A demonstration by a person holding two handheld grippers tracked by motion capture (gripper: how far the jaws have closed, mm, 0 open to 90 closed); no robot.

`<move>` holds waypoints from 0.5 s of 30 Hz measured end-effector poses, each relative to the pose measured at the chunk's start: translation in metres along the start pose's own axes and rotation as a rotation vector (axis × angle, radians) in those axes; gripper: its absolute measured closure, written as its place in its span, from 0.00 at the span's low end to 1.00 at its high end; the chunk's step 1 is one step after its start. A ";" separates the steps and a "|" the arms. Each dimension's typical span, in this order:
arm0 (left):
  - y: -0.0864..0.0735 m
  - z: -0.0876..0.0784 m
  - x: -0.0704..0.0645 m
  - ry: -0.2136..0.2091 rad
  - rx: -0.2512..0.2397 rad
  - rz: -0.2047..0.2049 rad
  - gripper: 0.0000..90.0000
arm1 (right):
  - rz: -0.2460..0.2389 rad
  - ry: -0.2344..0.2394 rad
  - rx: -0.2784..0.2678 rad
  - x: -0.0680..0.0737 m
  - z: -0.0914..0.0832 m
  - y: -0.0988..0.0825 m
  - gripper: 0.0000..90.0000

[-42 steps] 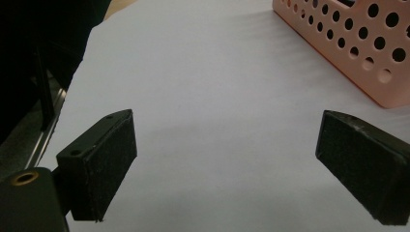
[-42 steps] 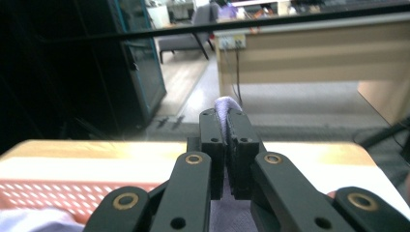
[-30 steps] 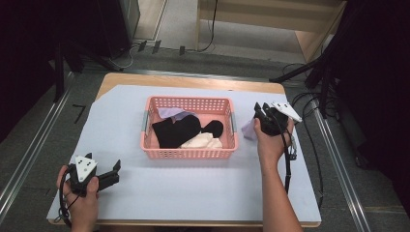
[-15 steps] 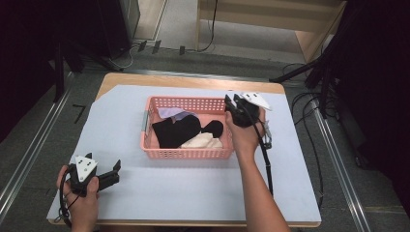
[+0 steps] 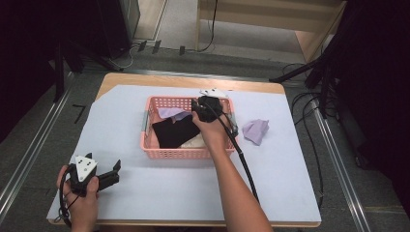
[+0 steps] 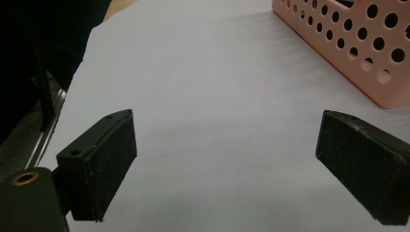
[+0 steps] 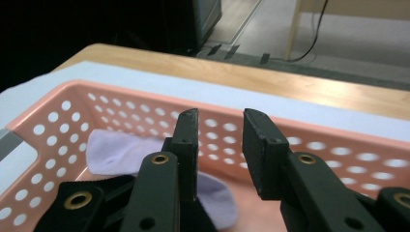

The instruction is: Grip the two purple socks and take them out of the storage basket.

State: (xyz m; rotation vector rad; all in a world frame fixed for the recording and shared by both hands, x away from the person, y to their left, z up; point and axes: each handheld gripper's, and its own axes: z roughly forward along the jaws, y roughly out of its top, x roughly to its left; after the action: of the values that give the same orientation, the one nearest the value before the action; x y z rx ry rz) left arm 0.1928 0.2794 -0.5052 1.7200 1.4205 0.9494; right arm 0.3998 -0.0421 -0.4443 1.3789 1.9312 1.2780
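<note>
Lavender sock [image 7: 145, 154] lies in the pink basket [image 5: 159, 152]; right gripper [image 7: 220, 145] hovers above it, jaws narrowed, empty, having just been closing. Next: descend and pinch. Left gripper [image 6: 225, 159] rests wide.

You can see a purple sock [image 5: 255, 130] lying on the desk [image 5: 145, 198], beside cables [image 5: 309, 111] on the floor.

Right gripper [image 7: 220, 154] jaws closing (nothing between).

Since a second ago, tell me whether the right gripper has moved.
Yes. The right gripper went left from beside the pink basket to above it, jaws closing on nothing.
</note>
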 end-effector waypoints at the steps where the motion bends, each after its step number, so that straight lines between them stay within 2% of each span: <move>1: 0.000 0.000 0.000 -0.001 0.003 0.002 0.09 | 0.006 0.008 0.009 0.002 0.003 -0.001 0.75; 3: 0.000 0.000 0.000 -0.001 0.002 0.002 0.09 | 0.006 0.026 0.027 0.005 0.011 -0.004 0.75; 7: 0.000 0.000 0.000 -0.002 0.002 -0.001 0.09 | -0.023 0.039 0.117 0.010 0.030 -0.007 0.74; 8: 0.000 0.000 0.000 -0.002 0.003 0.001 0.09 | -0.023 0.039 0.117 0.010 0.030 -0.007 0.74; 11: 0.000 0.000 0.001 -0.002 0.005 0.002 0.09 | -0.024 0.047 0.169 0.010 0.041 -0.009 0.70; 15: 0.000 0.000 0.000 -0.003 0.005 0.002 0.09 | -0.027 0.047 0.206 0.010 0.049 -0.012 0.66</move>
State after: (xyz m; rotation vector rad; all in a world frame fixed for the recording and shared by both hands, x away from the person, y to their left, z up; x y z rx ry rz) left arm 0.1933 0.2797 -0.5052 1.7264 1.4204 0.9449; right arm 0.4282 -0.0134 -0.4763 1.4257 2.1568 1.1332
